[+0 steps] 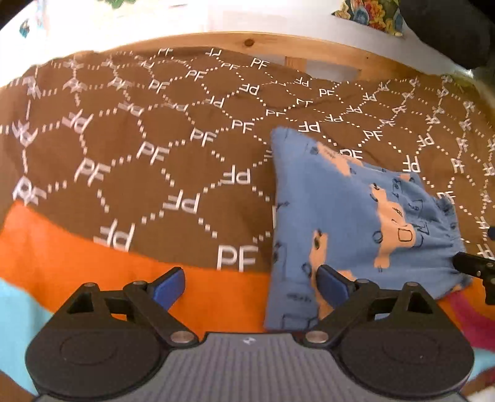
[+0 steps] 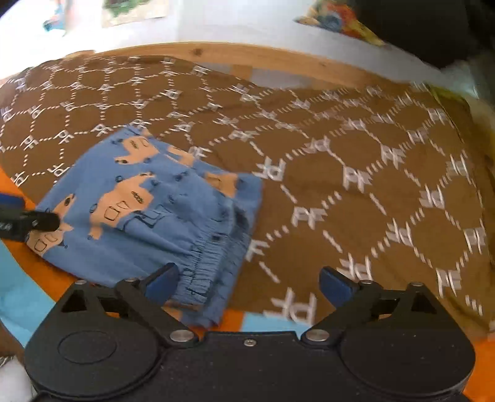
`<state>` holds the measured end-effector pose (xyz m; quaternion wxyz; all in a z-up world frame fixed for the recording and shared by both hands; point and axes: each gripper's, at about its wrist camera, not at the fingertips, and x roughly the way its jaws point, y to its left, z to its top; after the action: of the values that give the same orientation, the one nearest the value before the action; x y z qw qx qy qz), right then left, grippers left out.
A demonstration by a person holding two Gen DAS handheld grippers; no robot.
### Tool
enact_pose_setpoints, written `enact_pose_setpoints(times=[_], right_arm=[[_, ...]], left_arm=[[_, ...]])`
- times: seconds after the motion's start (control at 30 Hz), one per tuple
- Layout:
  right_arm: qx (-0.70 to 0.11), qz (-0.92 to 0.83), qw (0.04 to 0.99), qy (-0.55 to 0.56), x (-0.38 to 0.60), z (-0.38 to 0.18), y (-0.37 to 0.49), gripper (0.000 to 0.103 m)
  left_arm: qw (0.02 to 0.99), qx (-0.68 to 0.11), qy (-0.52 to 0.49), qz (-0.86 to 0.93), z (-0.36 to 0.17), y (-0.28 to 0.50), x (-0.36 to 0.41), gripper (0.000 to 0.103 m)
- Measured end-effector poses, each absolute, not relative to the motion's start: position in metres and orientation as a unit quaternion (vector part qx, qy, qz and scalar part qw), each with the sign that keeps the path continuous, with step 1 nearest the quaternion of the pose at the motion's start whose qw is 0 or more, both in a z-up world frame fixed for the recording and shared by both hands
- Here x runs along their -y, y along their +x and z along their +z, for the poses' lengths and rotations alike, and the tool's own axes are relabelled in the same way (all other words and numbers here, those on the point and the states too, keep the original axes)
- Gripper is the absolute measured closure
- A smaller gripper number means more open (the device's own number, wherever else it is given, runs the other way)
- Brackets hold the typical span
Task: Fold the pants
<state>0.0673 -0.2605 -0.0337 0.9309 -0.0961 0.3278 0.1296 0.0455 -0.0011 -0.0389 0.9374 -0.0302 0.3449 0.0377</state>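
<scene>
The blue pants with tan animal prints lie folded into a compact packet on the brown "PF" blanket. In the left wrist view my left gripper is open and empty, above the packet's left edge. In the right wrist view the pants lie left of centre, elastic waistband nearest me. My right gripper is open and empty, above the waistband corner. The other gripper's tip shows in each view, at the right edge of the left wrist view and the left edge of the right wrist view.
The brown blanket covers a bed with a wooden frame at the back. An orange and light blue cloth lies under the blanket's near edge. A floral cushion sits at the far right.
</scene>
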Motion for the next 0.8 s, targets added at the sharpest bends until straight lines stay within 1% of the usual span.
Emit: enact_pose_setpoints(times=[0.1, 0.17, 0.23, 0.27, 0.4, 0.5, 0.57, 0.63, 0.67, 0.7, 0.8], right_arm=[[-0.327, 0.130, 0.931, -0.093, 0.261, -0.035, 0.062, 0.007], [-0.302, 0.136, 0.938, -0.106, 0.259, -0.025, 0.053, 0.007], [-0.269, 0.132, 0.948, -0.107, 0.255, -0.013, 0.052, 0.006], [-0.254, 0.131, 0.952, -0.108, 0.252, -0.008, 0.056, 0.006], [-0.219, 0.131, 0.958, -0.128, 0.235, -0.004, 0.089, 0.004], [-0.210, 0.110, 0.958, -0.164, 0.221, -0.019, 0.116, 0.005], [-0.205, 0.079, 0.955, -0.197, 0.219, -0.033, 0.127, 0.005], [-0.211, 0.052, 0.951, -0.220, 0.223, -0.048, 0.135, 0.005], [-0.218, 0.055, 0.952, -0.208, 0.230, -0.052, 0.139, 0.005], [-0.224, 0.059, 0.954, -0.190, 0.236, -0.053, 0.142, 0.004], [-0.216, 0.056, 0.955, -0.194, 0.235, -0.048, 0.140, 0.004]], left_arm=[[0.937, -0.346, -0.036, 0.028, -0.041, 0.039, -0.009, 0.006], [0.939, -0.341, -0.032, 0.021, -0.031, 0.037, -0.012, 0.006], [0.949, -0.314, -0.022, 0.010, -0.016, 0.039, -0.012, 0.004], [0.954, -0.299, -0.017, 0.003, -0.009, 0.045, -0.010, 0.001], [0.962, -0.274, 0.010, -0.007, 0.004, 0.089, 0.012, 0.000], [0.962, -0.266, 0.060, 0.009, -0.008, 0.125, 0.029, 0.000], [0.959, -0.272, 0.076, 0.032, -0.023, 0.142, 0.028, 0.000], [0.958, -0.279, 0.060, 0.027, -0.034, 0.150, 0.021, 0.000], [0.958, -0.281, 0.047, 0.018, -0.040, 0.152, 0.016, 0.000], [0.959, -0.282, 0.039, 0.016, -0.043, 0.152, 0.013, 0.000], [0.960, -0.278, 0.024, 0.015, -0.038, 0.144, 0.010, 0.001]])
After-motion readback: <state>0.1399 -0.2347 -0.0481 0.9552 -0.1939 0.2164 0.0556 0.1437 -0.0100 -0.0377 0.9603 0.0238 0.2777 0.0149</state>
